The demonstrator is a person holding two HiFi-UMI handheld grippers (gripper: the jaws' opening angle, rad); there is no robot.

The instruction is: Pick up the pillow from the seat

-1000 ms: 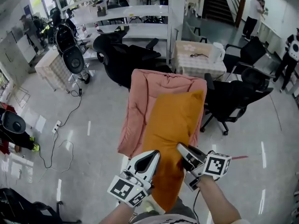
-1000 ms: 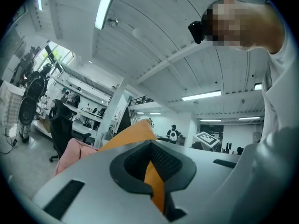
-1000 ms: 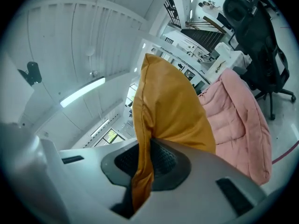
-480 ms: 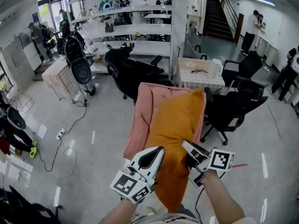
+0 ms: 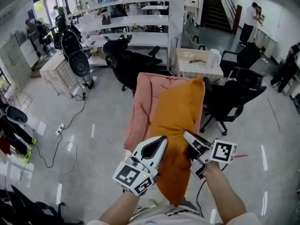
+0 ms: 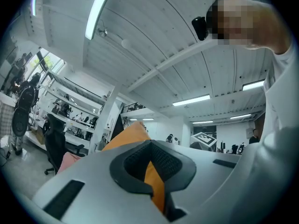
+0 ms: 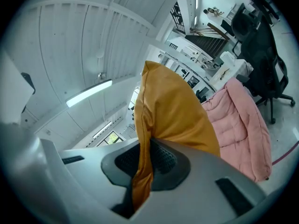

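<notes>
An orange pillow (image 5: 176, 125) hangs lifted between my two grippers, above a chair draped with a pink quilt (image 5: 145, 100). My left gripper (image 5: 157, 150) is shut on the pillow's left edge; in the left gripper view orange cloth (image 6: 153, 181) is pinched between the dark pads. Clamped on the pillow's right edge is my right gripper (image 5: 188, 143), with the pillow fabric (image 7: 142, 171) squeezed in its jaws and the pillow (image 7: 170, 106) rising in front of it. The pillow's lower end droops toward my body.
Black office chairs (image 5: 129, 62) (image 5: 232, 95) stand behind and to the right of the quilt-covered seat. A small table with a patterned cloth (image 5: 197, 64) is behind it. Shelving (image 5: 126, 27) and people fill the back. Cables (image 5: 56, 135) lie on the floor at left.
The pillow has risen a little with both grippers, which have shifted slightly up and right. Both grips hold unchanged.
</notes>
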